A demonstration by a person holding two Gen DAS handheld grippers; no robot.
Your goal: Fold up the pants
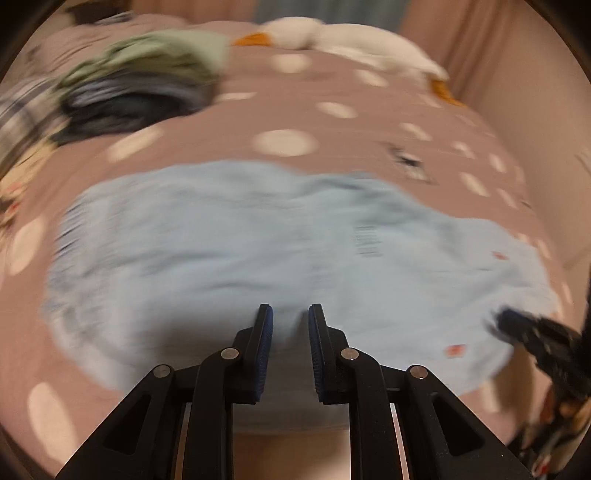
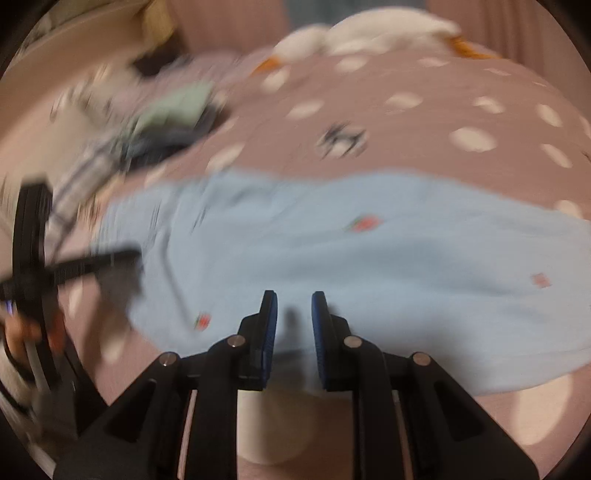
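**A:** Where do your two cameras look from?

**B:** Each sits behind my fingers, looking forward along them. My left gripper (image 1: 290, 325) fills the 6 o'clock edge of the left view, close above the pale blue pants (image 1: 236, 251), facing across the dotted bedspread (image 1: 332, 81) toward a white plush toy (image 1: 343, 40) at 12 o'clock.

**A:** And the right view?

**B:** The same low, near angle behind my right gripper (image 2: 294, 314). Both views share the pants (image 2: 369, 266), the bedspread (image 2: 424, 122), the toy (image 2: 369, 33) and a clothes pile (image 1: 147, 81) at 10 o'clock (image 2: 166, 110). Both are motion-blurred.
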